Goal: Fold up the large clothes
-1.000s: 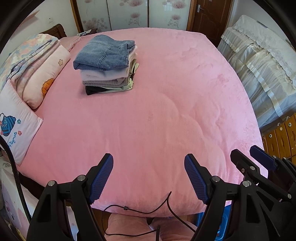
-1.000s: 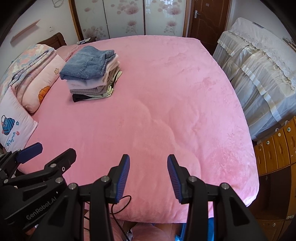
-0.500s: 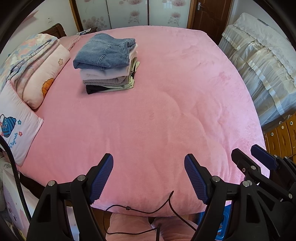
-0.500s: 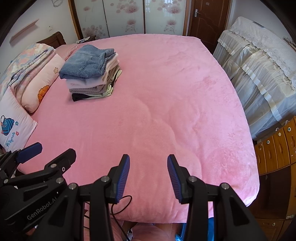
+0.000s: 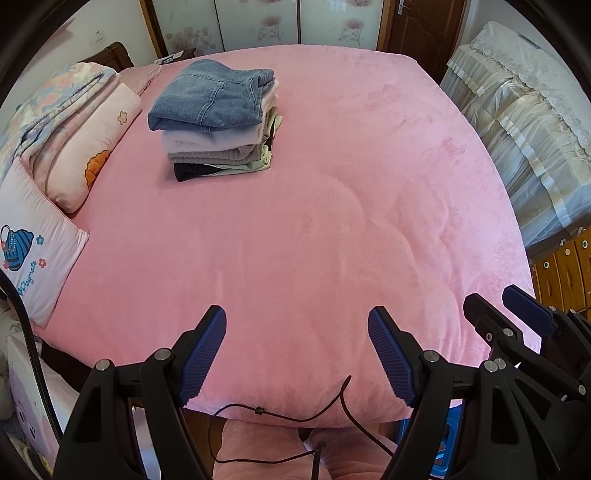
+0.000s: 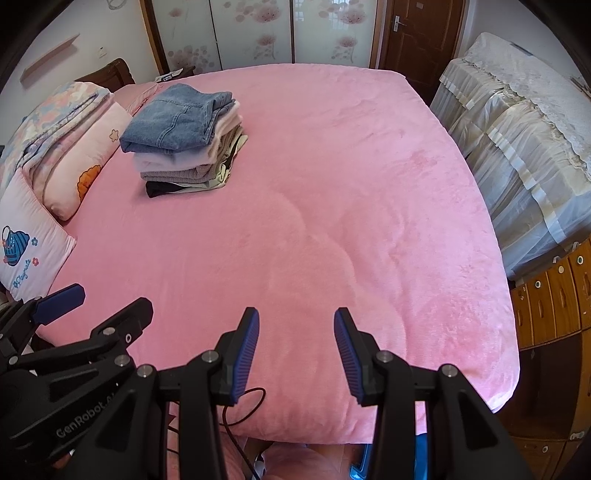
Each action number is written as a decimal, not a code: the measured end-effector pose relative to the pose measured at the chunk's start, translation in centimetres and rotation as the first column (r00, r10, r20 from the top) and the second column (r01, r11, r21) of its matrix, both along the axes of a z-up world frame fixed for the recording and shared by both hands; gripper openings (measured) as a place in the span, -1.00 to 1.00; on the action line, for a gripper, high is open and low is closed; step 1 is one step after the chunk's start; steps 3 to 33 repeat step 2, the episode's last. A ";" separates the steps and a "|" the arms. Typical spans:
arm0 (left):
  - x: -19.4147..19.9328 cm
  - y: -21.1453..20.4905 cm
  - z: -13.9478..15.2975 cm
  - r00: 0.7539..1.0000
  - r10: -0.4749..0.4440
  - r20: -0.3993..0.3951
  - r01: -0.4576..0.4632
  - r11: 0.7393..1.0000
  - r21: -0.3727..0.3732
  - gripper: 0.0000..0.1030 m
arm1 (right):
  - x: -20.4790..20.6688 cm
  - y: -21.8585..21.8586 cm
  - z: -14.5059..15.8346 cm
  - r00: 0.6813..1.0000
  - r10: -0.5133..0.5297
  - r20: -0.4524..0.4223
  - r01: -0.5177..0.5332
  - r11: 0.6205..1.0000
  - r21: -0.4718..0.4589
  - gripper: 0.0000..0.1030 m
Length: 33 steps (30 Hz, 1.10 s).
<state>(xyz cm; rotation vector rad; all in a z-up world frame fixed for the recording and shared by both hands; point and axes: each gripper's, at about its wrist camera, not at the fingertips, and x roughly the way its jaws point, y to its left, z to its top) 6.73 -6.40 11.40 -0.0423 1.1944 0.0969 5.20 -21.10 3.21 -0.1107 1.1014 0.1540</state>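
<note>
A stack of folded clothes with blue jeans on top lies at the far left of the pink bed; it also shows in the right wrist view. My left gripper is open and empty above the bed's near edge. My right gripper is open and empty beside it, to its right, and shows in the left wrist view. The left gripper shows in the right wrist view. No unfolded garment is in view.
Pillows and a folded floral quilt line the bed's left side. A lace-covered piece of furniture and wooden drawers stand at the right. A black cable hangs below the near edge. Wardrobe doors stand behind.
Both grippers have shifted slightly back and up from the bed; the view of the bed slid down a little. Both stay open.
</note>
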 end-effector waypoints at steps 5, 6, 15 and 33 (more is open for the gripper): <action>0.0 0.1 -0.1 1.000 0.001 -0.003 -0.001 1.000 0.000 0.52 | 0.0 0.1 0.0 1.000 0.003 -0.002 -0.003 1.000 0.001 -0.17; 0.0 0.1 -0.1 1.000 0.001 -0.003 -0.001 1.000 0.000 0.52 | 0.0 0.1 0.0 1.000 0.003 -0.002 -0.003 1.000 0.001 -0.17; 0.0 0.1 -0.1 1.000 0.001 -0.003 -0.001 1.000 0.000 0.52 | 0.0 0.1 0.0 1.000 0.003 -0.002 -0.003 1.000 0.001 -0.17; 0.0 0.1 -0.1 1.000 0.001 -0.003 -0.001 1.000 0.000 0.52 | 0.0 0.1 0.0 1.000 0.003 -0.002 -0.003 1.000 0.001 -0.17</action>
